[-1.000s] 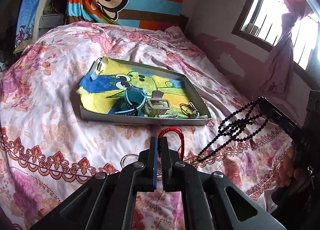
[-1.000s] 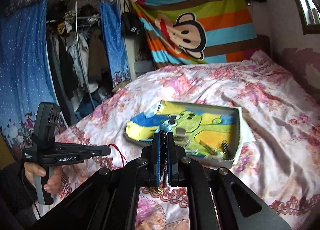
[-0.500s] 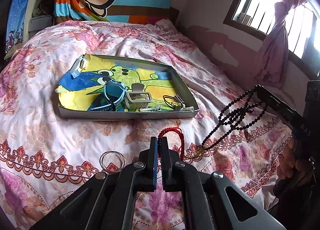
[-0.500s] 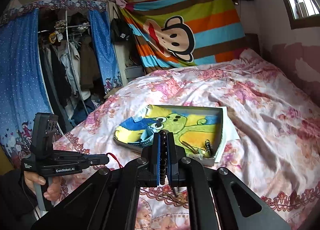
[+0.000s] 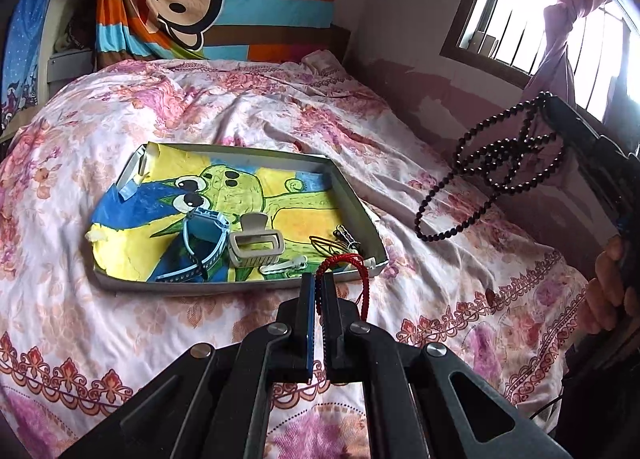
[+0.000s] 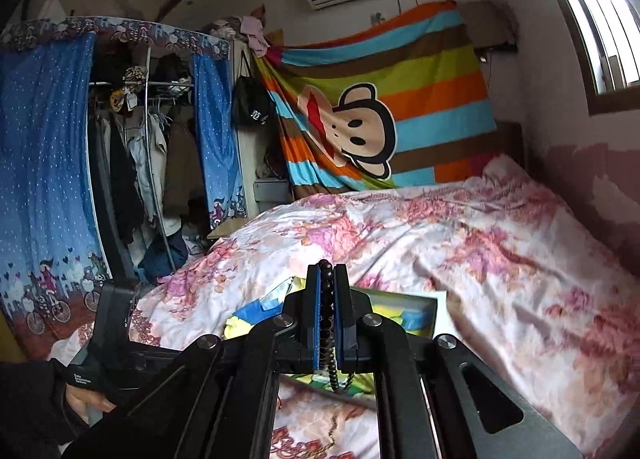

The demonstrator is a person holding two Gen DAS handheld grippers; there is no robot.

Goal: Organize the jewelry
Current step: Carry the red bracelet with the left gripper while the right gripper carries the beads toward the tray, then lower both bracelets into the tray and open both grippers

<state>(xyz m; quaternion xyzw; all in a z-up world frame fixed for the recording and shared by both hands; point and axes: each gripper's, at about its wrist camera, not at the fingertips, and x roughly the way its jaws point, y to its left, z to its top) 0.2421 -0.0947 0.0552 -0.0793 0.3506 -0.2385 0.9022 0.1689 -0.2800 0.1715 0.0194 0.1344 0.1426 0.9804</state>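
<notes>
A shallow tray (image 5: 356, 199) lined with a yellow and blue cartoon cloth lies on the bed. In it are a blue watch (image 5: 202, 233), a beige hair claw (image 5: 256, 245), a white hair clip (image 5: 282, 268) and dark hair ties (image 5: 332, 243). My left gripper (image 5: 318, 279) is shut on a red cord bracelet (image 5: 348, 261), held above the tray's near edge. My right gripper (image 6: 327, 271) is shut on a black bead necklace (image 5: 496, 167), whose loops hang in the air to the right of the tray. The tray's corner (image 6: 434, 313) shows behind the right gripper.
The bed has a pink floral cover (image 5: 240, 107). A striped monkey blanket (image 6: 380, 115) hangs at the head. An open wardrobe with blue curtains (image 6: 48, 163) stands left of the bed. A window (image 5: 520, 19) with a pink curtain is on the right wall.
My left gripper has moved forward with the red bracelet to the tray's near edge. My right gripper has lifted the bead necklace higher; the silver rings on the cover have left the view.
</notes>
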